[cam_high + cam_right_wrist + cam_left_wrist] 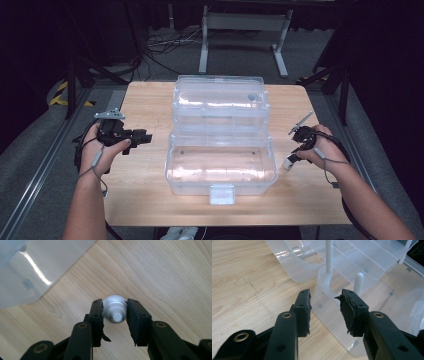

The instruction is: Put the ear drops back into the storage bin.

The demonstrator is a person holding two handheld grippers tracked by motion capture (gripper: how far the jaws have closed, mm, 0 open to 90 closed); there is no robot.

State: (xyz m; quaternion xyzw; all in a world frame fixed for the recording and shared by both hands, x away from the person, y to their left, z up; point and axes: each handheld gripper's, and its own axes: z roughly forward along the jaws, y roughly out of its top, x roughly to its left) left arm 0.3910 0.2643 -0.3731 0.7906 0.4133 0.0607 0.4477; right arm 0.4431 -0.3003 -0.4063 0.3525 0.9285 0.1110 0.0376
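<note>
A clear plastic box (172, 165) lies open mid-table, its lid (220, 82) tipped back and a tiered tray between them. My left gripper (145, 136) is open just left of the box, pointing at it. In the left gripper view the left gripper (324, 296) has nothing between its jaws, and the box's rounded corner (332, 322) lies just beyond them. Right of the box, my right gripper (296, 150) points down at a small white cylindrical piece (289, 162) on the table. The right gripper (114, 307) has both pads against that white piece (113, 308), seen end on.
The box's front latch (222, 194) hangs near the table's front edge. Bare wood (145, 100) lies on both sides of the box. Beyond the table stand a white metal frame (205, 45) and loose cables (160, 42) on the floor. The box corner (25, 270) is close to the right gripper.
</note>
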